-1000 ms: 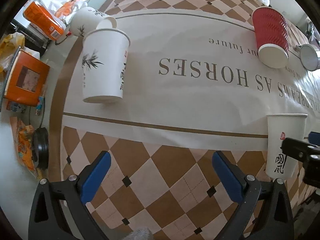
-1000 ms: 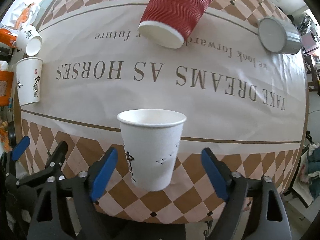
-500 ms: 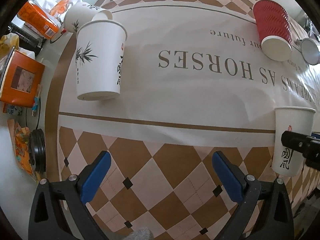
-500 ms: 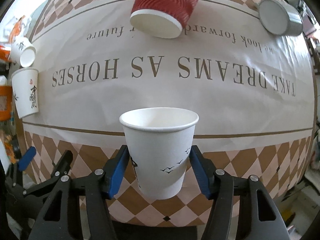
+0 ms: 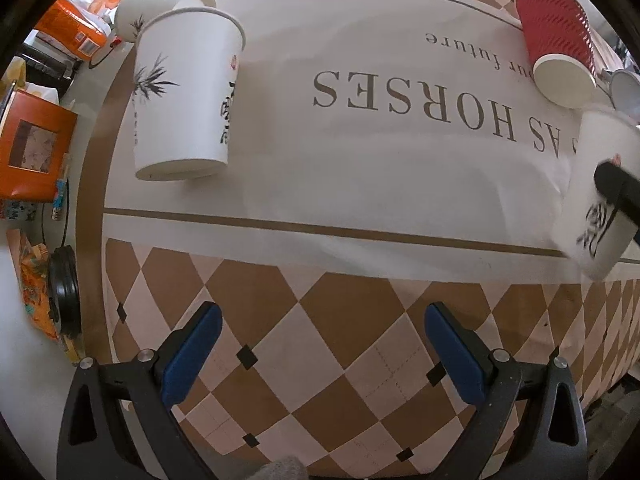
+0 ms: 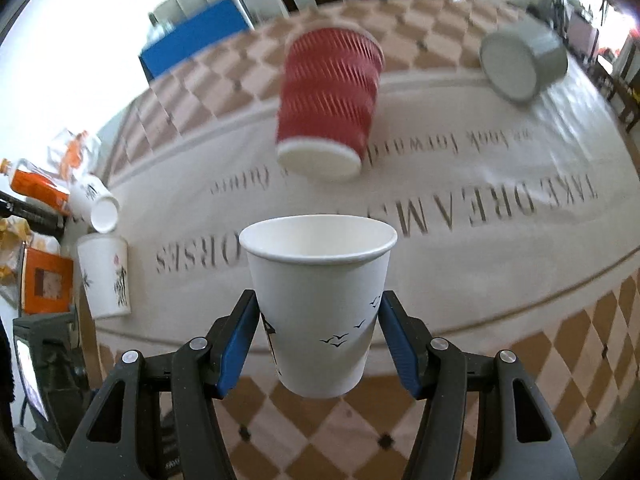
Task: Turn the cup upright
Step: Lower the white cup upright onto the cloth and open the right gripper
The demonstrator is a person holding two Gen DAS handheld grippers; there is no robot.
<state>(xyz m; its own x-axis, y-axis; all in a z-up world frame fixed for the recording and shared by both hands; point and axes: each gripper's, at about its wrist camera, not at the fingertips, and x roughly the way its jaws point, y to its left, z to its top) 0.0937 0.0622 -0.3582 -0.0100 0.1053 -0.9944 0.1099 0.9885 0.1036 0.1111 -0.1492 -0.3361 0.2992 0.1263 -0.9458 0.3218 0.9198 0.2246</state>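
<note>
Right tool [image 6: 318, 340] gripped a white paper cup with small black bird prints [image 6: 320, 300], blue pads pressed against both of its sides. The cup was held mouth up, clear of the desk [image 6: 520, 280], near the desk's front edge. Left tool [image 5: 316, 352] was spread wide with nothing between its blue pads [image 5: 192, 352], positioned over the checkered border.

The desk carried a cream cloth with a brown-and-beige diamond border and the printed words "TAKE DREAMS AS HORSES". A red corrugated paper cup [image 6: 328, 104] and a grey cylindrical container [image 6: 524, 62] both lay on their sides toward the far part of the cloth. At the left edge, a tall white paper cup with bamboo print [image 5: 186, 96] stood mouth up, with a second white cup [image 5: 160, 4] on its side just behind it.

Orange packages [image 5: 34, 144] lay beside the desk on the left. A blue cabinet [image 6: 192, 36] stood beyond the far edge.
</note>
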